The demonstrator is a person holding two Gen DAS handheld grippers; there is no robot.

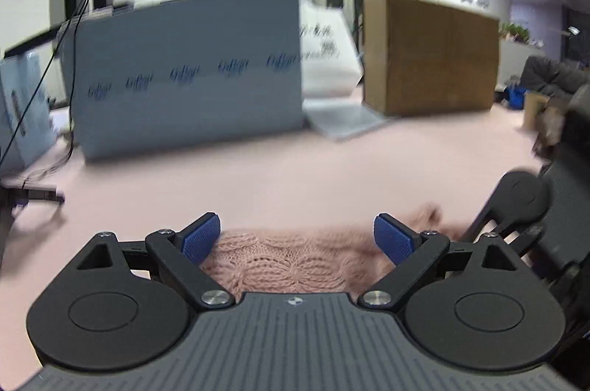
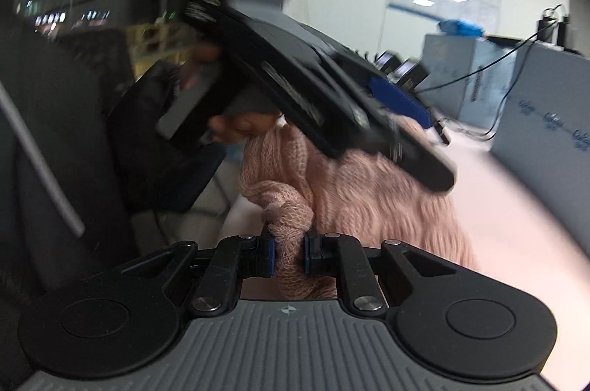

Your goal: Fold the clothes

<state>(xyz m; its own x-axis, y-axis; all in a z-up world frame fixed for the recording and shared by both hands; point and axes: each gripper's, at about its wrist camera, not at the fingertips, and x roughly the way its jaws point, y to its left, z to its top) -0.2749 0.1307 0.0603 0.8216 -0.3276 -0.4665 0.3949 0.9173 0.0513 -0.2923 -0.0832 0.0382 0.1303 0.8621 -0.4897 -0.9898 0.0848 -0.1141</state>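
Observation:
A pink cable-knit sweater [image 1: 295, 262] lies on the pink table [image 1: 295, 170] at its near edge. My left gripper [image 1: 297, 240] is open, its blue pads wide apart above the knit, holding nothing. My right gripper [image 2: 289, 252] is shut on a bunched fold of the sweater [image 2: 368, 199]. In the right wrist view the left gripper's body [image 2: 313, 88] hangs tilted over the sweater, held by a hand. The right gripper's body shows at the right edge of the left wrist view [image 1: 523, 203].
A grey-blue box [image 1: 191, 74], a white bag [image 1: 324, 52] and a brown cardboard box [image 1: 431, 55] stand along the table's far side. Black cables [image 1: 73, 59] hang at the left. A dark chair [image 2: 55, 133] is left of the right gripper.

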